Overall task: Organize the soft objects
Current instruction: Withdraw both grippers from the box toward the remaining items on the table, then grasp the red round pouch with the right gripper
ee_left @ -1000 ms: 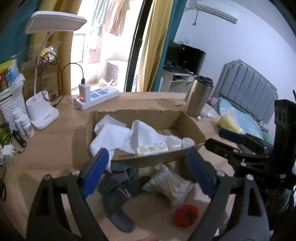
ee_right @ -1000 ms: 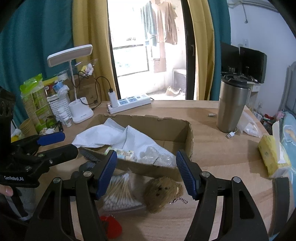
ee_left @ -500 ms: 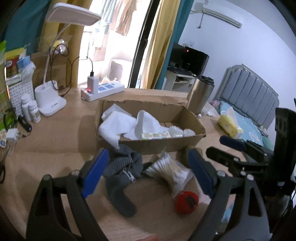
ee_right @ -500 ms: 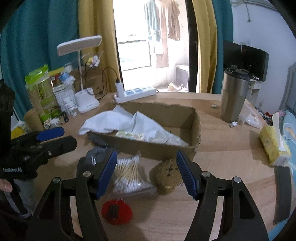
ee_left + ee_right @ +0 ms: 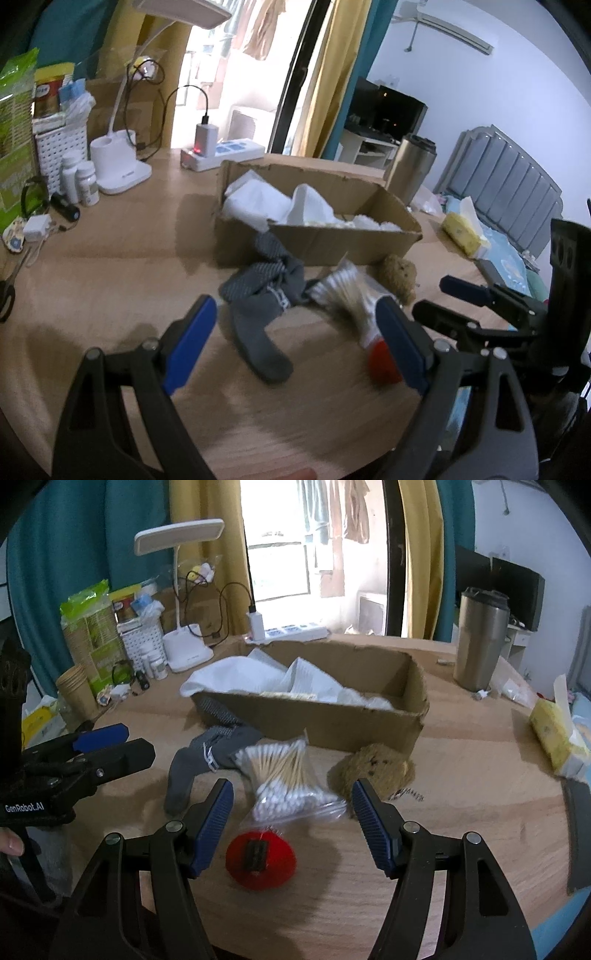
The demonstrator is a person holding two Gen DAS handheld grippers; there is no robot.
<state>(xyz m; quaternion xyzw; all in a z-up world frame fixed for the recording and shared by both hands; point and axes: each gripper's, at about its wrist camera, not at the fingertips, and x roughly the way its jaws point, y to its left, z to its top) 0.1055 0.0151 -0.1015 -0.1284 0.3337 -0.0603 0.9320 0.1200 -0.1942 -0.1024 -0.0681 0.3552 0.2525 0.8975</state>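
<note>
A cardboard box (image 5: 343, 240) (image 5: 332, 720) holds white cloths (image 5: 258, 201) (image 5: 236, 675). In front of it lie grey socks (image 5: 258, 295) (image 5: 199, 757), a clear bag of cotton swabs (image 5: 284, 775) (image 5: 343, 291), a brown plush toy (image 5: 369, 766) (image 5: 397, 271) and a red round object (image 5: 260, 854) (image 5: 382, 360). My left gripper (image 5: 295, 343) is open and empty, above the table short of the socks. My right gripper (image 5: 291, 821) is open and empty, short of the swab bag, above the red object.
A steel tumbler (image 5: 478, 642), a yellow tissue pack (image 5: 557, 731), a white desk lamp (image 5: 184, 650), a power strip (image 5: 291, 631), small bottles (image 5: 79, 182) and paper cups (image 5: 75, 690) stand around the wooden table (image 5: 461, 830). A dark flat object (image 5: 578, 830) lies at the right edge.
Both grippers have pulled back and up from the box, still open. The items in front of the box now sit farther ahead in both views.
</note>
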